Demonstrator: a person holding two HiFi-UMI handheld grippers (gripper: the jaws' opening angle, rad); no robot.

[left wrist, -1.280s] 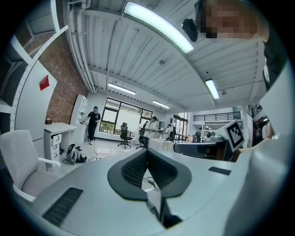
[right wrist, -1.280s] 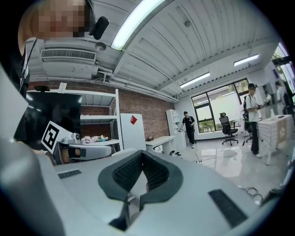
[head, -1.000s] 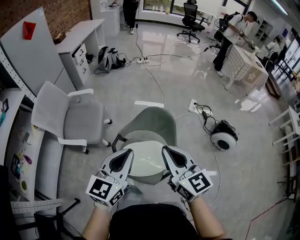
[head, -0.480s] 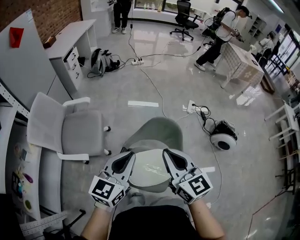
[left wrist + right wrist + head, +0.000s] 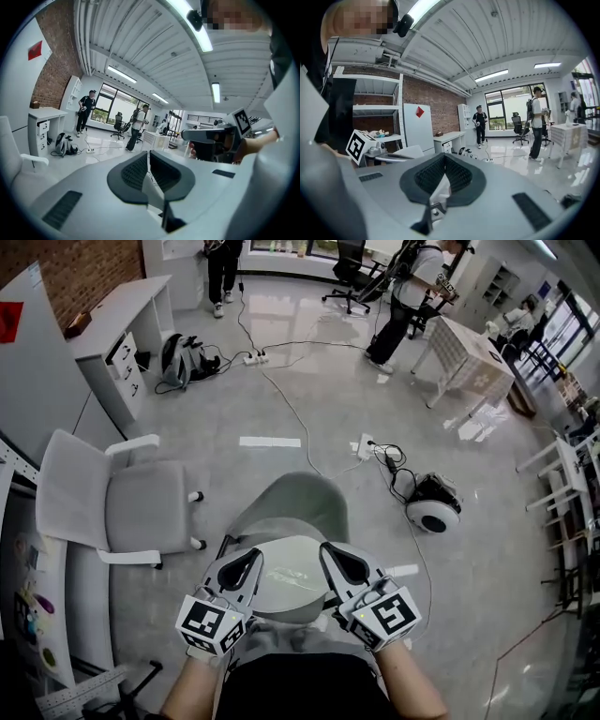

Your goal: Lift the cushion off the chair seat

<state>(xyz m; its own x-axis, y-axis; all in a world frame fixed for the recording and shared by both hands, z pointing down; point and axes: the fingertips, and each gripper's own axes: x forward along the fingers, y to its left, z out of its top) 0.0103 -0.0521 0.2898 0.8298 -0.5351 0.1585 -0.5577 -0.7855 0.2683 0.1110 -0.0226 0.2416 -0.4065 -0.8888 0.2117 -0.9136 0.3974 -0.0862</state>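
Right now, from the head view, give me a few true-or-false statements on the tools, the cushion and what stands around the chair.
1. The left tool and the right tool each pinch an edge of the cushion, on opposite sides. True.
2. A grey office chair stands left of the green chair in the head view. True.
3. The cushion is dark blue. False: it is pale, off-white.
4. The left tool's jaws stand wide open. False: they are shut on the cushion's pale fabric.
5. The round white device lies on the floor left of the green chair. False: it lies to the right, among cables.
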